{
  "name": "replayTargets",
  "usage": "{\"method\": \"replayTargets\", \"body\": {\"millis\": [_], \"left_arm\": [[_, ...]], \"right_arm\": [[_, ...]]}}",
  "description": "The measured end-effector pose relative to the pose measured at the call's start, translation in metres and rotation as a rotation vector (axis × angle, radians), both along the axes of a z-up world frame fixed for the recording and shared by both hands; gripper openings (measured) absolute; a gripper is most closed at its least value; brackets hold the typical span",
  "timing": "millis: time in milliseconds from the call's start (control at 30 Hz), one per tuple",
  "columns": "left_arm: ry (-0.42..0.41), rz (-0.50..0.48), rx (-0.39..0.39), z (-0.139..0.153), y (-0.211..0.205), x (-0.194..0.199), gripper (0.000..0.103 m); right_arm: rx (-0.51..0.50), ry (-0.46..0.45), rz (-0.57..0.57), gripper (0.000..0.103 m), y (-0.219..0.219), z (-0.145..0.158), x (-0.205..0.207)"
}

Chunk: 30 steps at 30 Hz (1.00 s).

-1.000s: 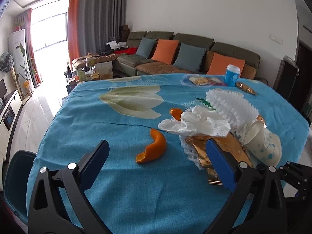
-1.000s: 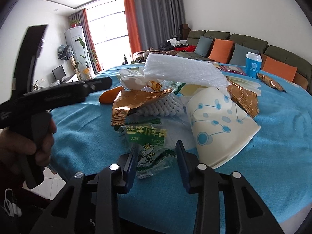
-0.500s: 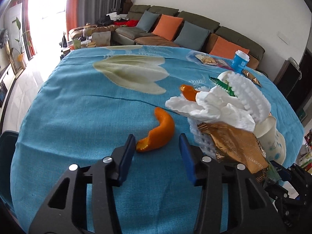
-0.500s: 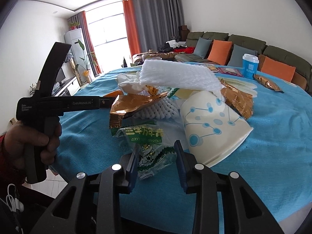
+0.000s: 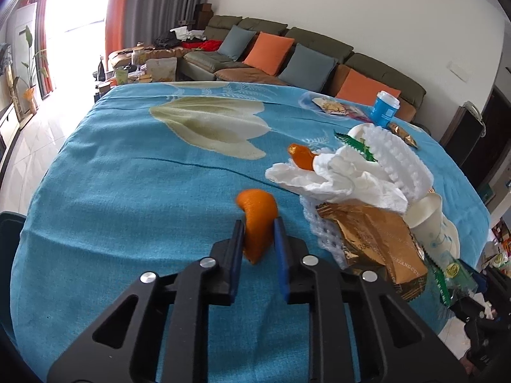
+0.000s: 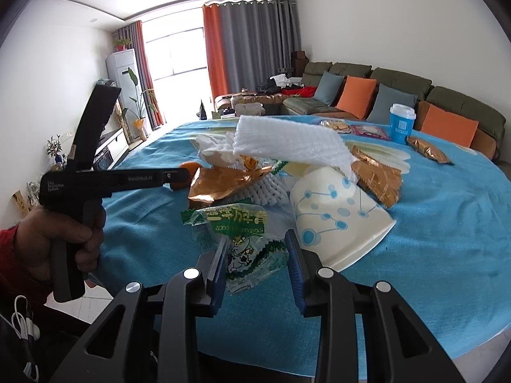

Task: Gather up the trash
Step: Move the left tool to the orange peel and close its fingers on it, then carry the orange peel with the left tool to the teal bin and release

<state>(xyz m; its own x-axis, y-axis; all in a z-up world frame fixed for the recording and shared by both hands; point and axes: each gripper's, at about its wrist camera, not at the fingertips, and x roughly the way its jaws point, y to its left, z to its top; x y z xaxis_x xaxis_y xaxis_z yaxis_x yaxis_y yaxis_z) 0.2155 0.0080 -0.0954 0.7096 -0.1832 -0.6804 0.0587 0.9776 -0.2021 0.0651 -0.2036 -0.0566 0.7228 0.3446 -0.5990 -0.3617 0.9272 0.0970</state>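
My left gripper point(image 5: 258, 228) is shut on an orange peel point(image 5: 258, 220) on the blue tablecloth point(image 5: 143, 198). Right of it lies a trash pile: white tissue point(image 5: 338, 175), white foam net point(image 5: 399, 159), gold wrapper point(image 5: 377, 239), paper cup point(image 5: 437, 229) and a second peel point(image 5: 301, 156). My right gripper point(image 6: 257, 249) is partly open around a green-and-clear snack wrapper point(image 6: 242, 242) at the table's near edge, without clamping it. The paper cup point(image 6: 335, 210), gold wrapper point(image 6: 223, 178) and foam net point(image 6: 287, 140) lie just beyond. The left gripper point(image 6: 172, 177) shows at left.
A blue lidded cup point(image 6: 400, 123), snack packets point(image 6: 367, 129) and a gold packet point(image 6: 428, 150) sit at the table's far side. A dark bin point(image 5: 9, 233) stands off the table's left edge. A sofa point(image 6: 383, 95) lies behind.
My left gripper moved forward and closed from wide open onto the orange peel. My right gripper stayed around the green wrapper, jaws a little wider.
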Motion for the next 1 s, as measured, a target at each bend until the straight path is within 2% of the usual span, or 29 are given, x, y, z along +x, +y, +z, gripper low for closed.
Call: {"method": "replayTargets", "body": {"millis": [267,433,700,1000], "left_arm": [[-0.034,0.007,-0.052,0.004,0.01,-0.013,0.014],[-0.078,0.036,-0.078,0.017,0.024,-0.03,0.014],[-0.155,0.121,-0.094,0.041,0.06,-0.066,0.013],[-0.204,0.279,-0.085,0.052,0.121,-0.11,0.011]], "right_arm": [[-0.001,-0.064,-0.003,0.032,0.003,0.018,-0.009],[0.009,-0.099,0.025,0.032,0.01,0.029,-0.007],[0.045,-0.141,0.126,0.032,0.039,0.044,0.007],[0.064,-0.114,0.315,0.032,0.103,0.049,0.037]]}}
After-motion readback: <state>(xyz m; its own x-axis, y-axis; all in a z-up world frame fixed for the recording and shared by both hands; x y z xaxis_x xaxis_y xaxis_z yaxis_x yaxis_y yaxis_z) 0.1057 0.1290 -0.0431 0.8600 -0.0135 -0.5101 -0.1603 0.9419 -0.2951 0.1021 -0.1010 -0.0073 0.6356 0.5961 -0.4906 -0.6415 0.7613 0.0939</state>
